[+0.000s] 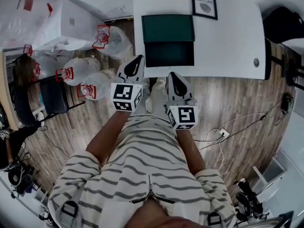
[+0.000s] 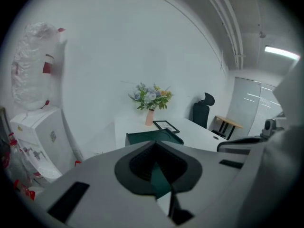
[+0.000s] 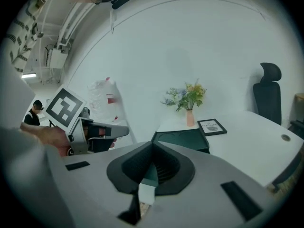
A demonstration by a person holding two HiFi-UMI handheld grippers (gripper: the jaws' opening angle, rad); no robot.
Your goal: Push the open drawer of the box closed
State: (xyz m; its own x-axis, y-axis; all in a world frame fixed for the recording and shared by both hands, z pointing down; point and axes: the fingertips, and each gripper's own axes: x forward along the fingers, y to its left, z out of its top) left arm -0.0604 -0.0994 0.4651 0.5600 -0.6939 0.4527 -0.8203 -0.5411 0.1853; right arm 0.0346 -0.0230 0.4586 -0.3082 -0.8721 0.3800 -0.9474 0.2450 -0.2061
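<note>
Both tools are hanging over the floor just short of the tabletop's (image 1: 228,42) near edge, not yet touching anything. The left tool (image 1: 134,66) is pointing at the near-left corner and the right tool (image 1: 176,83) is sitting beside it, slightly further back. Each is showing its jaws pressed together with nothing gripped. Only a sliver of green is showing through the slit, and that is the box lying beyond. Holding them closed seems sensible, since a blunt, joined tip is what a push calls for and no grasp is needed. They are probably being held level and aimed forward so that either one can meet the drawer front squarely.

The box (image 1: 168,27) is lying toward the near-left corner of the tabletop, its long side running parallel to the near edge. It is dark green and low, with a flat lid. Its drawer (image 1: 168,54) is standing pulled out toward the person, showing a dark, seemingly empty inside, and its front is stopping just short of the near edge. A framed picture (image 1: 204,3) is resting behind the box, toward the far edge.
</note>
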